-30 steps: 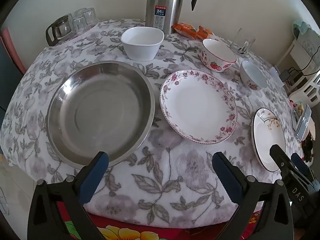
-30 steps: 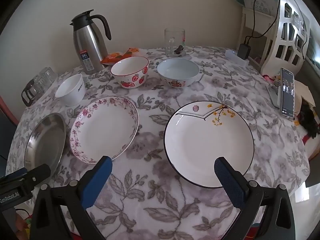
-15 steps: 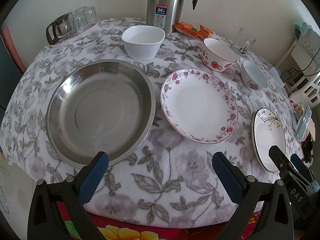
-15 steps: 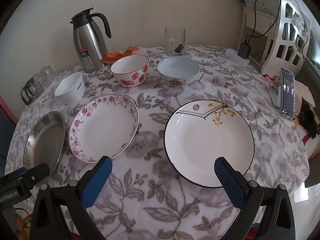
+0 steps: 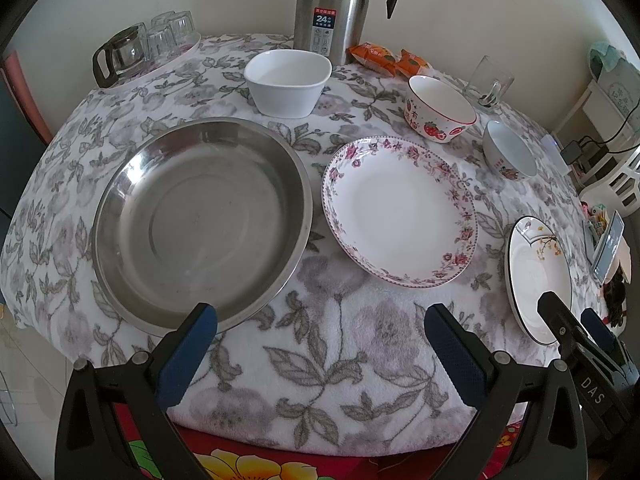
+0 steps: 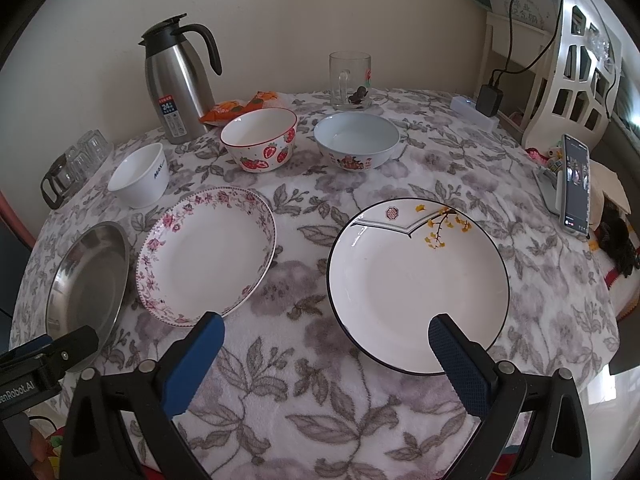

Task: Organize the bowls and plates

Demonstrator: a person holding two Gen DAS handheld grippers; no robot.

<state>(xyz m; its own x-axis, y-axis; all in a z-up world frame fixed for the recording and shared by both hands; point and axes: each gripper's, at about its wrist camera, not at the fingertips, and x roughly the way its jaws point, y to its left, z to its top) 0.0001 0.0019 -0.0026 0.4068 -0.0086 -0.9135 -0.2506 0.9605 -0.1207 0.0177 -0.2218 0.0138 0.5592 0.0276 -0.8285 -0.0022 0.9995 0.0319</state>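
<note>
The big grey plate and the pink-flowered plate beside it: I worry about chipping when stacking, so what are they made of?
The big grey plate looks like stainless steel with a brushed, mirror-like sheen that reflects the room. The pink-flowered plate appears to be glazed ceramic or porcelain: glossy white with a printed floral rim, though melamine can't be excluded.

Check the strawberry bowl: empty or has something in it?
Empty. The strawberry bowl stands upright on the tablecloth, and the right wrist view shows its bare white inside with nothing in it.
</note>
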